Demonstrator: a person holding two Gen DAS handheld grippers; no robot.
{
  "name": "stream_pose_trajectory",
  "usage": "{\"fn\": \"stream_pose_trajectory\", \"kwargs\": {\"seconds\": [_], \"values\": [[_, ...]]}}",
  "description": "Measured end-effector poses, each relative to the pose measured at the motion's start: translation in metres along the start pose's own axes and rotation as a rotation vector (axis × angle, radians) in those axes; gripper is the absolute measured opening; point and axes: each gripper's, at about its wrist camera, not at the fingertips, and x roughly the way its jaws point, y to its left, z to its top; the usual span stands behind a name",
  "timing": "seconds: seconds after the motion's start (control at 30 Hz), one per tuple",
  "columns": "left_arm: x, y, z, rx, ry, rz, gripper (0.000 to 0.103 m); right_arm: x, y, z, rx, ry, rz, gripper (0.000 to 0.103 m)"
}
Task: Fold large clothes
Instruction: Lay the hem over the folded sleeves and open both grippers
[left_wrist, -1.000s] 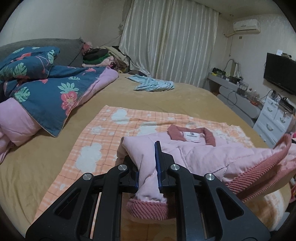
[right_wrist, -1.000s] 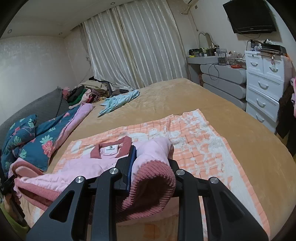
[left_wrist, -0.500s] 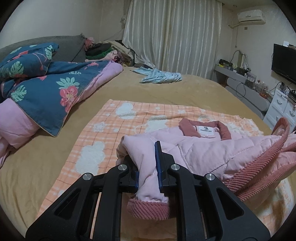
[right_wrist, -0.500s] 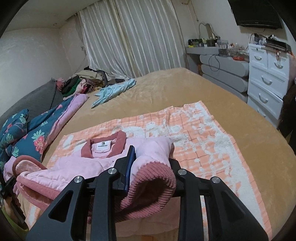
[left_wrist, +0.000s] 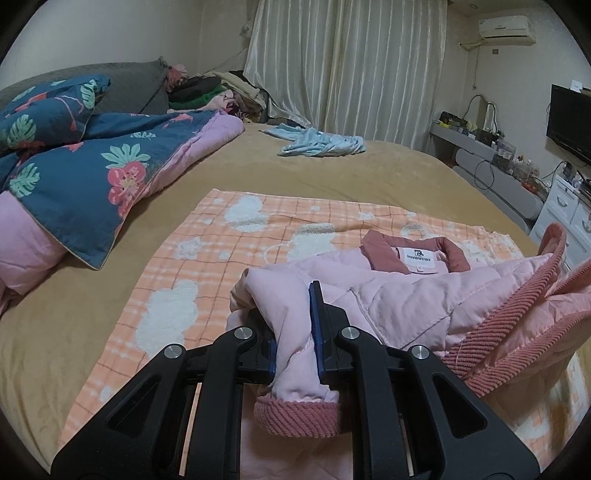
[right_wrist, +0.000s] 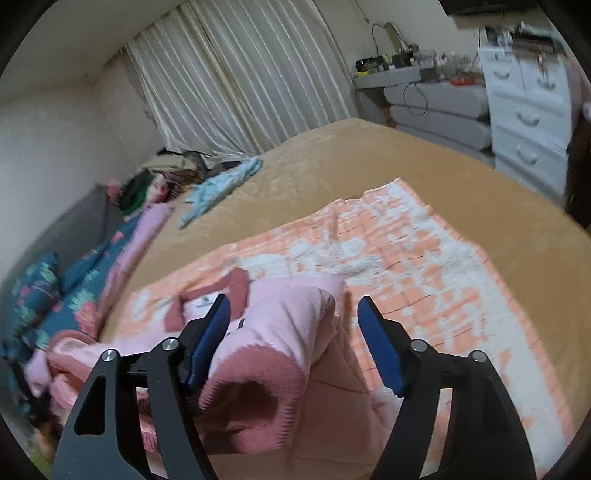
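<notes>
Pink quilted jacket (left_wrist: 436, 295) with darker ribbed cuffs and collar lies bunched on the orange checked blanket (left_wrist: 229, 236).

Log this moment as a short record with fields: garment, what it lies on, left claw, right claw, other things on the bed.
garment: pink jacket, dark pink collar and ribbed cuffs
surface: orange checked blanket on the tan bed
left claw: shut on a jacket sleeve
right claw: jaws opening, the other sleeve lies loose between them
also on bed: floral quilt, light blue garment, clothes pile
</notes>
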Motion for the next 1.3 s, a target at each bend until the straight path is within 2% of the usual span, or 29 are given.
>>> {"fn": "stream_pose_trajectory", "kwargs": {"seconds": [0.07, 0.2, 0.3, 0.4, 0.47, 0.77, 0.87, 0.93, 1.0, 1.07, 1.2, 1.3], "values": [[0.001, 0.0, 0.001, 0.0, 0.0, 0.0, 0.007, -0.005, -0.001, -0.001, 0.0, -0.02, 0.018, 0.079], [0.002, -0.001, 0.001, -0.001, 0.001, 0.0, 0.007, -0.023, -0.001, -0.001, -0.003, -0.101, 0.117, 0.092], [0.003, -0.004, 0.003, -0.004, 0.003, -0.002, 0.007, -0.039, -0.002, -0.001, -0.008, -0.166, 0.174, 0.095], [0.005, -0.005, 0.004, 0.0, 0.0, -0.003, 0.008, -0.047, -0.005, -0.006, -0.033, -0.208, 0.173, 0.098], [0.007, -0.008, 0.006, 0.003, 0.0, -0.003, 0.008, -0.043, -0.008, -0.012, -0.039, -0.182, 0.155, 0.098], [0.008, -0.021, 0.012, 0.025, 0.0, -0.003, 0.012, 0.019, -0.014, -0.067, -0.085, 0.073, -0.005, 0.099], [0.005, -0.023, 0.015, 0.024, 0.0, -0.013, 0.021, 0.037, -0.011, -0.082, -0.113, 0.146, -0.045, 0.099], [0.001, -0.025, 0.016, 0.019, -0.001, -0.03, 0.034, 0.044, -0.007, -0.091, -0.126, 0.177, -0.053, 0.099], [-0.005, -0.027, 0.018, 0.016, -0.004, -0.051, 0.055, 0.043, -0.001, -0.096, -0.15, 0.174, -0.066, 0.099], [-0.012, -0.033, 0.02, 0.03, -0.018, -0.064, 0.065, 0.042, 0.001, -0.098, -0.15, 0.173, -0.065, 0.099], [-0.026, -0.044, 0.025, 0.058, -0.051, -0.057, 0.08, 0.031, 0.001, -0.096, -0.124, 0.169, -0.047, 0.099], [-0.039, -0.05, 0.028, 0.08, -0.087, -0.052, 0.084, 0.02, 0.004, -0.095, -0.135, 0.154, -0.04, 0.099]]}}
